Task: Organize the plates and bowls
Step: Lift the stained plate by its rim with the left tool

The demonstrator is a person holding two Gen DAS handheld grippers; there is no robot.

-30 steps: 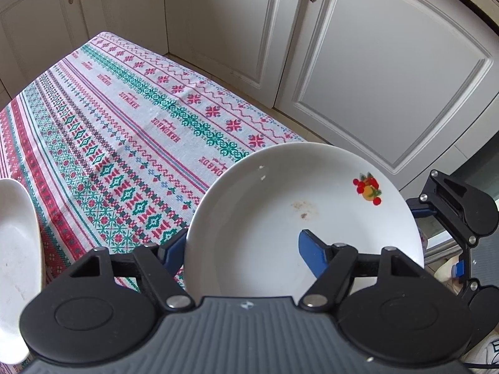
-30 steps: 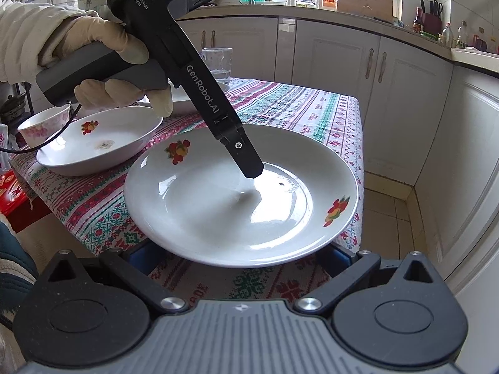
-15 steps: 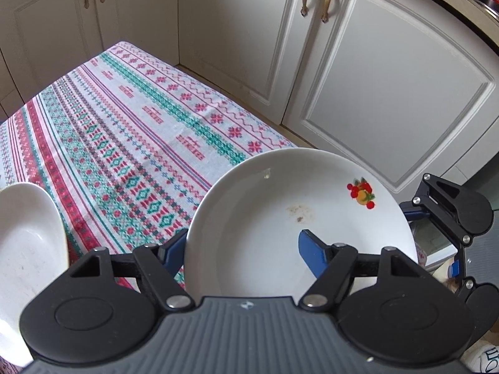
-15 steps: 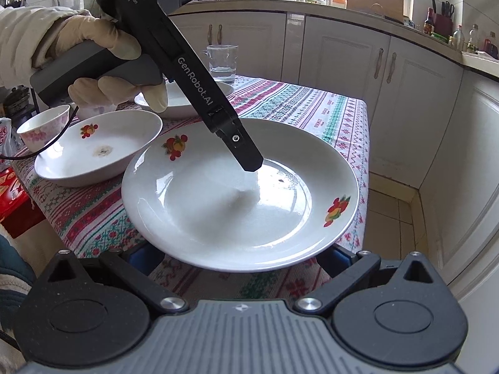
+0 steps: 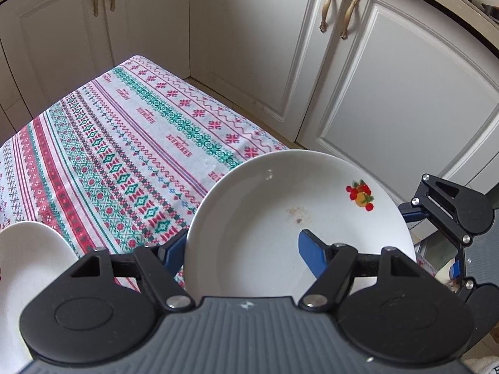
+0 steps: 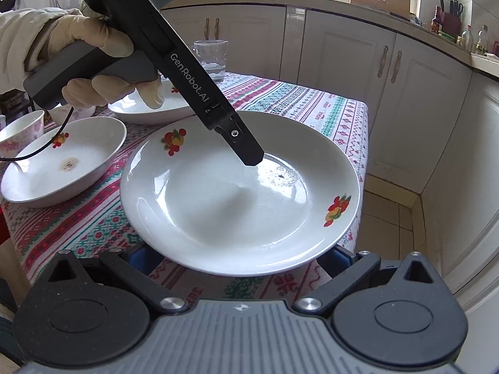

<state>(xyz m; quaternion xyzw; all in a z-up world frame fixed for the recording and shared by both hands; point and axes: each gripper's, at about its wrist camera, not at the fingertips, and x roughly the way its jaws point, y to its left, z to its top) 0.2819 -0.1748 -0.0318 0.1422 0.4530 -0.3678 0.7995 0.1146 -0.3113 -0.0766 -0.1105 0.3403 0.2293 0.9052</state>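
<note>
Plate (image 6: 237, 205) overhangs tablecloth (image 5: 124, 155) edge.

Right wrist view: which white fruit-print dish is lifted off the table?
The wide shallow white plate with two fruit prints, clamped by the left gripper. The deeper white bowl and far white dish rest on the patterned tablecloth.

A white plate (image 6: 237, 205) with fruit prints on its rim is held level over the desk's near right corner. A white bowl (image 6: 62, 168) sits to its left, another dish (image 6: 149, 109) farther back, a floral cup (image 6: 18, 134) at far left.
</note>
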